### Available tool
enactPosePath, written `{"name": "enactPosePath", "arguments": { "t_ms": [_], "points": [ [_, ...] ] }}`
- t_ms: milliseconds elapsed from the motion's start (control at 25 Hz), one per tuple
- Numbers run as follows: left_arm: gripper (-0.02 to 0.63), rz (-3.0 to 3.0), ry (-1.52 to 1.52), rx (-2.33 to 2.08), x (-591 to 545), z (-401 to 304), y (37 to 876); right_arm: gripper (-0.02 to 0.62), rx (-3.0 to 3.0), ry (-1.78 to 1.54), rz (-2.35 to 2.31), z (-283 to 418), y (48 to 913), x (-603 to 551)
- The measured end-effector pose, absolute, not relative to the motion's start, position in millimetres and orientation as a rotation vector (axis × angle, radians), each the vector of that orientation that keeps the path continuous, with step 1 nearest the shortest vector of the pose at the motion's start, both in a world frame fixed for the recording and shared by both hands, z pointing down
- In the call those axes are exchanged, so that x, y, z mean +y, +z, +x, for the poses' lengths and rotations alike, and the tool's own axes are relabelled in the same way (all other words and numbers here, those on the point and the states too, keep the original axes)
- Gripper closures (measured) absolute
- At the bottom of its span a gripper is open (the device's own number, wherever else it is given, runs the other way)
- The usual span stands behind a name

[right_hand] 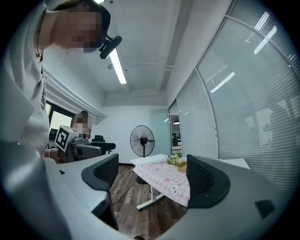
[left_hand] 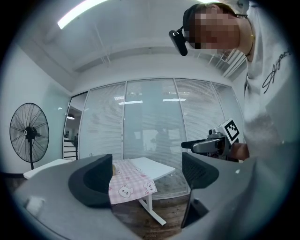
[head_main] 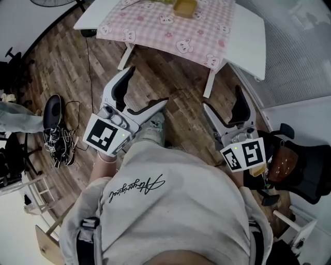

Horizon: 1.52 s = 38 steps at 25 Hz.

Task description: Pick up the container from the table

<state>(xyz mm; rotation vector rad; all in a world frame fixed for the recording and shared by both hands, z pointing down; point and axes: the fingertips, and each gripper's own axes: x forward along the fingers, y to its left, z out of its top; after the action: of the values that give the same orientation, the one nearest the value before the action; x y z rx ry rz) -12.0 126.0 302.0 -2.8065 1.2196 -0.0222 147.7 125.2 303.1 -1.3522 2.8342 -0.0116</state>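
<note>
Standing on the wooden floor (head_main: 170,77), the person holds both tools in front of the body, well apart from the table (head_main: 248,36) at the top of the head view. The left gripper (head_main: 147,85) has its two jaws spread wide with nothing between them; in the left gripper view only the far table and the glass wall appear in the gap of the left gripper (left_hand: 147,176). The right gripper (head_main: 221,97) is also spread and empty, and in the right gripper view the gap of the right gripper (right_hand: 150,176) shows only floor and the table. The container (head_main: 184,7) is a small yellowish-tan open vessel at the top edge of the head view, on the pink checked tablecloth (head_main: 170,26) with rabbit figures. In the right gripper view the container (right_hand: 182,166) sits just left of the right-hand jaw, with something green beside it that is too small to name. The task seems not yet begun; the approach comes first. I judge the container to be light and rather shallow. Its material I cannot tell, so its walls may bend a little under pressure. A sensible hold is on the rim, with one jaw inside and one outside the wall, or across its narrow sides, closing gently. The cloth under it may slide or wrinkle, so a straight upward lift looks safer than dragging.
</note>
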Motion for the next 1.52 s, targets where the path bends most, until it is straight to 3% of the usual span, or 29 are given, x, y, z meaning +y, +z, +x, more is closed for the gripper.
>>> {"name": "enactPosePath", "arguments": {
  "t_ms": [1520],
  "points": [
    [0.156,-2.845,-0.06,1.094,-151.3,-55.8,306.3,0.156,2.757,-0.037,-1.438,97.9,306.6,-140.0]
  ]
}}
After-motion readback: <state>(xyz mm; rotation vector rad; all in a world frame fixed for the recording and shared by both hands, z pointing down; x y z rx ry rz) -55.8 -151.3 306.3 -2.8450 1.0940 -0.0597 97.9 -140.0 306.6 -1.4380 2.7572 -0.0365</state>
